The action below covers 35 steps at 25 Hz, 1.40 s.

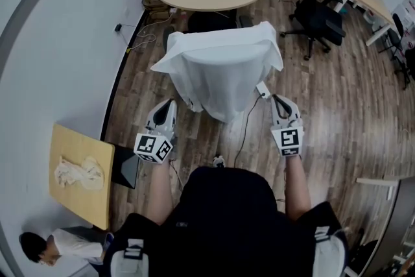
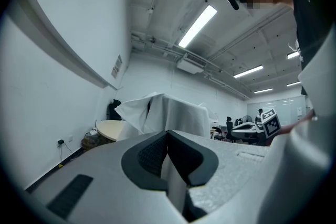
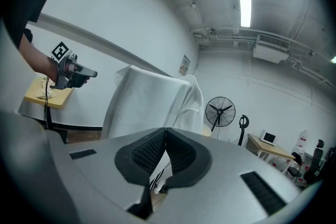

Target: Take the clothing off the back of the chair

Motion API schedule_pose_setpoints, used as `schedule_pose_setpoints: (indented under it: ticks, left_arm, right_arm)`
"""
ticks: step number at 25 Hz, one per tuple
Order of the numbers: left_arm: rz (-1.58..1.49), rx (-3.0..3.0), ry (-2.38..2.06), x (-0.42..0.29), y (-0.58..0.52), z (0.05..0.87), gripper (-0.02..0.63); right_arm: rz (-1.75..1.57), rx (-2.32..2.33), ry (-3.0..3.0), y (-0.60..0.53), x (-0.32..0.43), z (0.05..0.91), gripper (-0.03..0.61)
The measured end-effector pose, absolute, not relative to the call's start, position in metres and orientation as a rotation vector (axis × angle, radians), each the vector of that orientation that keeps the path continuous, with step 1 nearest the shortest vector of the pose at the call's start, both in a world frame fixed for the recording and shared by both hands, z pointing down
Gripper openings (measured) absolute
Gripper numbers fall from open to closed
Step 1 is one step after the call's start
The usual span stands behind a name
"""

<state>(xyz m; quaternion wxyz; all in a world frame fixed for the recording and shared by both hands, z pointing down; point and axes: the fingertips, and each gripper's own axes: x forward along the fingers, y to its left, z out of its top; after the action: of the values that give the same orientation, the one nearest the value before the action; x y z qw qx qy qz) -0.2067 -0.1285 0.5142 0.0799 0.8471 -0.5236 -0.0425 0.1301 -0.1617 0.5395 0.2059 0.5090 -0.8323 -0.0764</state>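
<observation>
White cloth garment hung draped, untouched. Left gripper and right gripper sat near it, fingers closed, empty.

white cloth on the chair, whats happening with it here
A person stands facing a chair with white clothing draped over its back, holding a gripper in each hand. The left gripper and the right gripper are both shut and empty, held out toward the clothing, one on each side, but short of it. Nothing has been grabbed, and the clothing is not yet off the chair.
</observation>
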Motion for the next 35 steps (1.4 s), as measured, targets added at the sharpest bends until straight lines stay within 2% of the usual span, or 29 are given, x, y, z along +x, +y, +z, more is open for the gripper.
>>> schedule_pose_setpoints:
  ticks: [18, 35]
  left_arm:
    - [-0.126, 2.563, -1.509, -0.219, -0.148, 0.517, 0.002]
    - [-0.124, 2.497, -1.628, -0.245, -0.152, 0.517, 0.002]
  right_arm:
    - [-0.207, 1.445, -2.280, -0.167, 0.119, 0.541, -0.006]
    - [-0.257, 1.436, -2.333, -0.203, 0.109, 0.531, -0.006]
